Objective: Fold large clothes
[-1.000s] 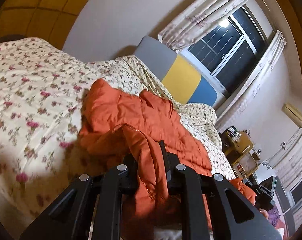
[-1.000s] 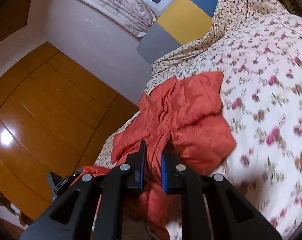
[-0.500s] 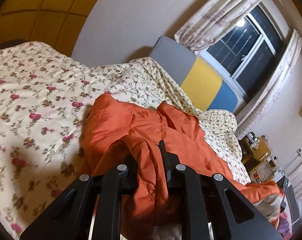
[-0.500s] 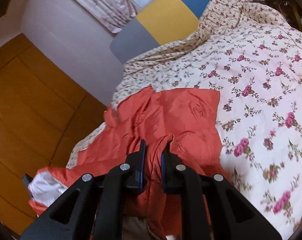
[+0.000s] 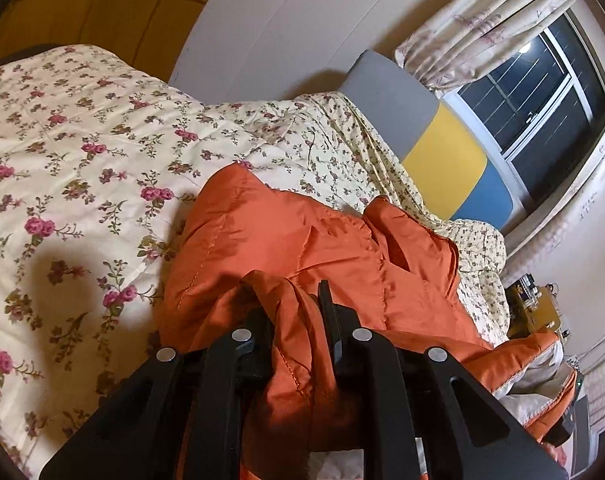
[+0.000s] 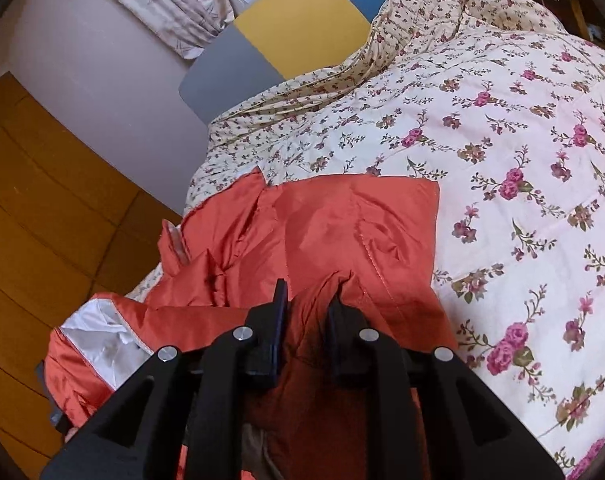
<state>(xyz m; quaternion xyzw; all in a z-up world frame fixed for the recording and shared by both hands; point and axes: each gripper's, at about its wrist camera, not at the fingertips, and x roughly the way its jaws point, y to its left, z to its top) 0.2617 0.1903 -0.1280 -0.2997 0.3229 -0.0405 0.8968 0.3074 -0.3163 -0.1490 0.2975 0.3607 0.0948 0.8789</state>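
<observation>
1. The left gripper (image 5: 292, 312) is pinching an orange jacket (image 5: 302, 240) fold; the right gripper's (image 6: 306, 304) jaws are just easing apart around theirs.
2. Carried forward, the jacket is now spreading flatter on the floral quilt (image 6: 502, 140), so the fold looks nearly laid.

The right gripper (image 6: 307, 304), its jaws just now easing apart, has a bunched fold of the shiny orange padded jacket (image 6: 334, 232) between its black fingers (image 6: 279, 312), the jacket spread over the cream rose-print quilt (image 6: 522, 152) on the bed.
</observation>
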